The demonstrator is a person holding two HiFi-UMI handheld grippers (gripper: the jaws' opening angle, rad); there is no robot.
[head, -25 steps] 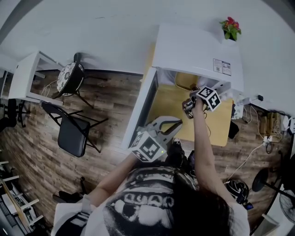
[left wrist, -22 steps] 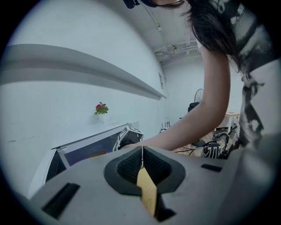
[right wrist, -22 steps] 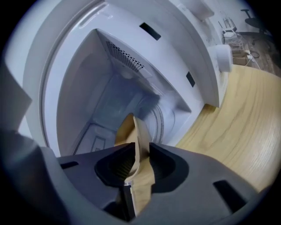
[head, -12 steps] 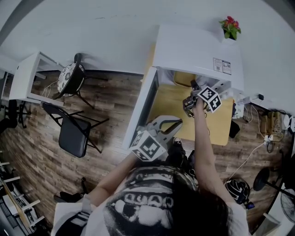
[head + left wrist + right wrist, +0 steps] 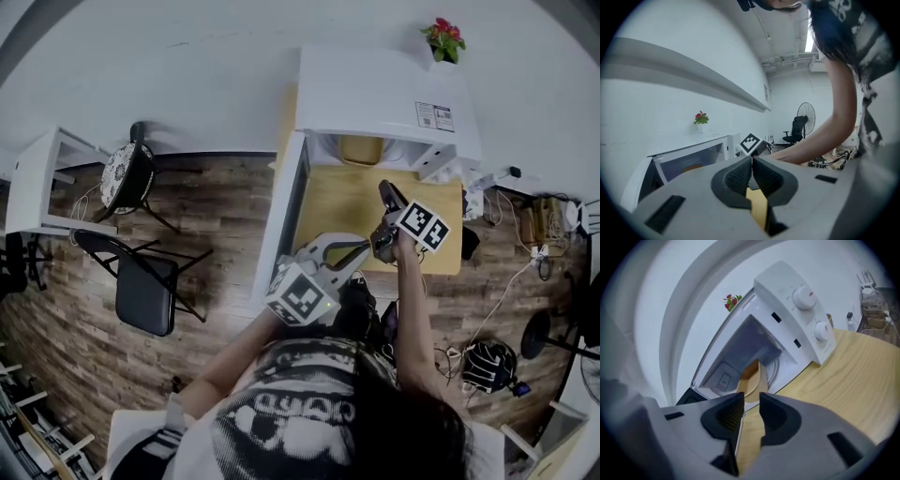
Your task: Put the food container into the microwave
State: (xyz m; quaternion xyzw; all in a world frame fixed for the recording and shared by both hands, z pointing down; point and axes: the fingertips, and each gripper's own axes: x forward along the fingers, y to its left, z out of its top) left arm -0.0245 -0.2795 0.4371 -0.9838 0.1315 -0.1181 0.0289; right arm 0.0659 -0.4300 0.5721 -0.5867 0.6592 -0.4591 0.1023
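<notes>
A pale wooden desk (image 5: 342, 206) carries a white microwave (image 5: 375, 89) set along its far edge, with the door (image 5: 281, 216) swung open over the desk's left edge. Light wood grain shows across the near half of the top, and a small bottle (image 5: 850, 320) stands by the far right corner, near the microwave's dial side
</notes>
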